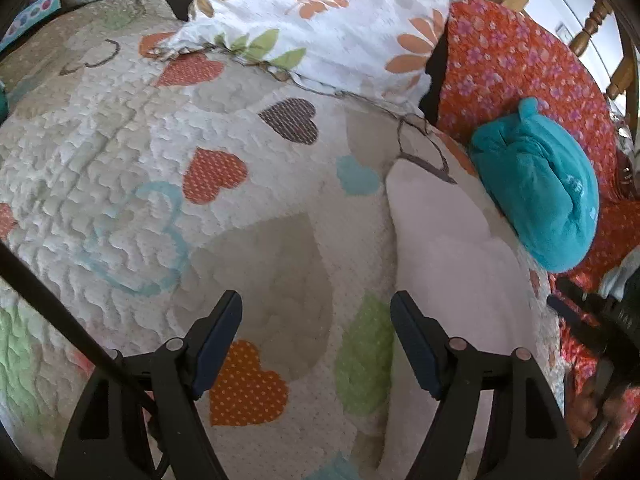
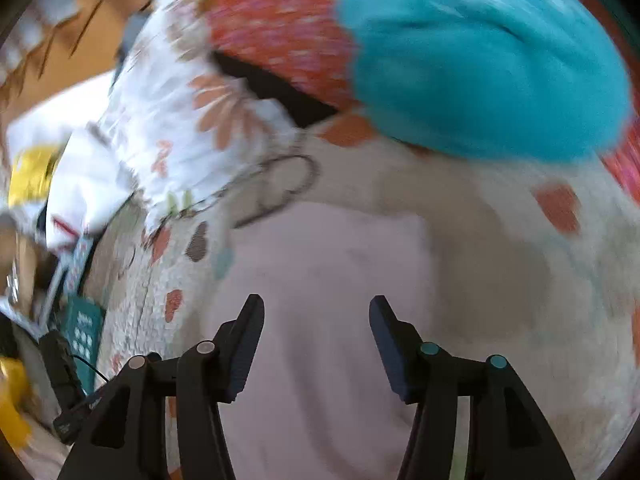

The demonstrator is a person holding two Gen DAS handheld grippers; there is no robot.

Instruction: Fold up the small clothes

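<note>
The left gripper [image 1: 316, 332] hangs with its jaws spread wide and nothing between them, over the quilted bedspread [image 1: 120, 152] with its coloured hearts. Its right finger sits just at the edge of a pale pink garment [image 1: 452, 256] that lies flat on the bed. The right gripper [image 2: 316, 336] is spread too, empty, poised directly above that same pale pink garment [image 2: 320, 280]; the view from that side is smeared, so the cloth's edges and folds are hard to read there.

Further out, a teal garment [image 1: 536, 188] sits in a soft bundle on an orange floral cloth [image 1: 520, 56], close beside the pink piece. A white flowered pillow [image 1: 320, 20] lies beyond, and a wooden bed frame [image 1: 596, 20] shows at the far corner.

As for progress, the teal piece looks bundled up and set aside, perhaps already done, though I cannot be sure it is properly folded. The pink one seems laid out, possibly partly folded, with neither gripper holding it. I would guess it still wants gripping at an edge and folding over.
</note>
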